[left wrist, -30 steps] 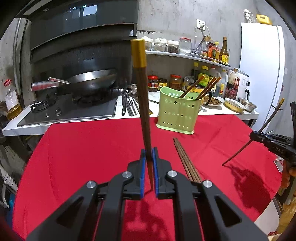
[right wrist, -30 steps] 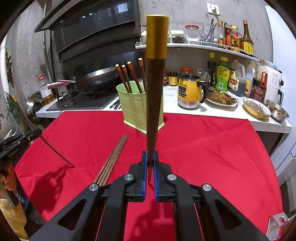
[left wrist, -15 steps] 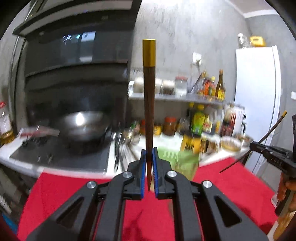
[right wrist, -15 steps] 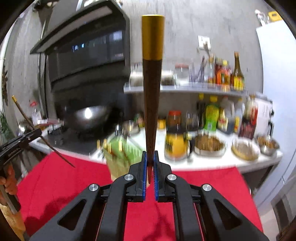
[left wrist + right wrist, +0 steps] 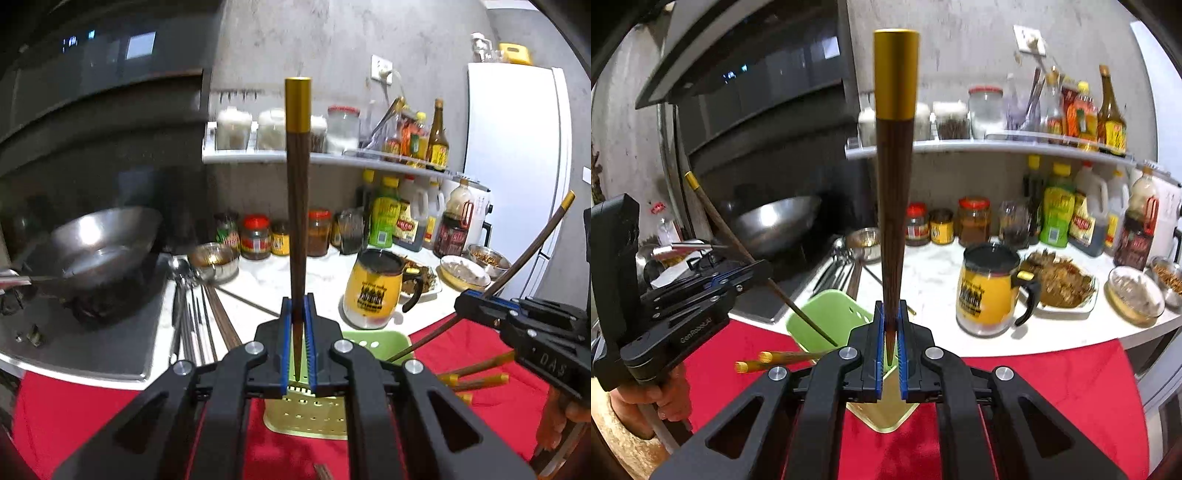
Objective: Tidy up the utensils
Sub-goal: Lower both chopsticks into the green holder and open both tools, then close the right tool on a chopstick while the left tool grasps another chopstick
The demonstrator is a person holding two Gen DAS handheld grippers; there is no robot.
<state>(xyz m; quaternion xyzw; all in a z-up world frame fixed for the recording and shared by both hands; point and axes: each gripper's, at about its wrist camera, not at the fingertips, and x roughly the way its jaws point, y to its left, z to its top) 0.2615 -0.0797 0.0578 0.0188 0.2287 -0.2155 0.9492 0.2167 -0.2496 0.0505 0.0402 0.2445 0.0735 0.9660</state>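
- Brown wood with a gold cap: a left chopstick [image 5: 297, 206] is standing upright in the left gripper [image 5: 297, 350], whose blue pads are clamping its thin lower end.
- In the right wrist view, a second, right chopstick [image 5: 894, 177] is likewise rising toward 12 o'clock, pinched near its tip by the right gripper [image 5: 891, 347].
- Both grippers are hanging over the green holder [image 5: 827, 317], which is sitting on the red cloth [image 5: 1052, 398] at the counter's edge; each chopstick tip is pointing down at its open top.
- In the left wrist view, the holder is showing just below the pads at 6 o'clock, and the right gripper is entering at 3 o'clock with its chopstick slanting up toward 1 o'clock.
- In the right wrist view, the left gripper is sitting at 9 o'clock, a hand [image 5: 661, 398] gripping its handle, its chopstick tip hanging over the holder's mouth.
- Other gold-capped chopsticks [image 5: 775, 360] are sticking out of the holder, leaning toward 9 o'clock in that view.
- On the white counter [image 5: 934, 273], a yellow mug [image 5: 990, 291] is standing at 2 o'clock from the holder, with a plate of food [image 5: 1060, 284] beside it.
- A wok [image 5: 99, 247] is resting on the stove at 9 o'clock in the left view, with spoons [image 5: 184, 310] lying between it and the holder.
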